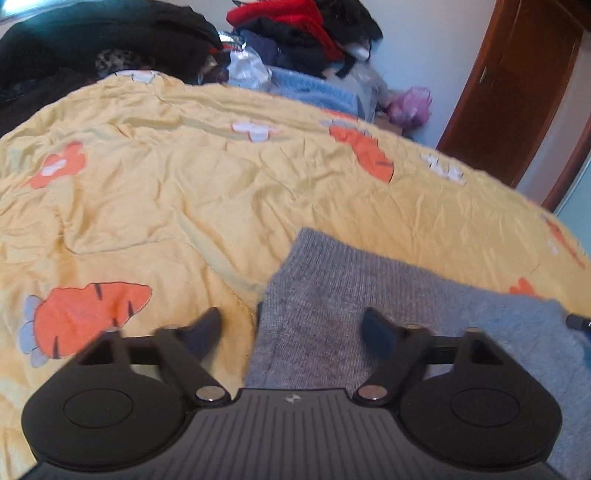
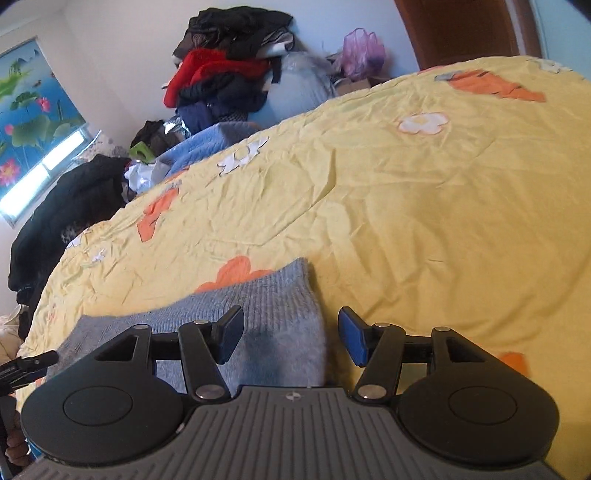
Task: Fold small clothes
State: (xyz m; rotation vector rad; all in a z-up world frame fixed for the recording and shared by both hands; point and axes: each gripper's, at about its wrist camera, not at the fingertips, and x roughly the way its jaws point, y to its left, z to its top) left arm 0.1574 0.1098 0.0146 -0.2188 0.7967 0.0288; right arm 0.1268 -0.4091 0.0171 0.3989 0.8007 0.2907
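A small grey knitted garment [image 1: 332,295] lies flat on the yellow carrot-print bedspread [image 1: 166,184]. My left gripper [image 1: 291,328] is open, just above the garment's left edge; one finger is over the bedspread, the other over the knit. In the right wrist view the same garment [image 2: 273,317] lies on the bedspread [image 2: 424,203]. My right gripper [image 2: 290,336] is open over the garment's right edge, its left finger above the knit and its right finger above the bedspread. Neither gripper holds anything.
A pile of dark and red clothes [image 1: 295,33] and a blue blanket [image 1: 317,88] lie beyond the bed's far edge, also in the right wrist view [image 2: 221,74]. A brown door [image 1: 517,85] stands at right. The other gripper's tip [image 2: 29,363] shows at left.
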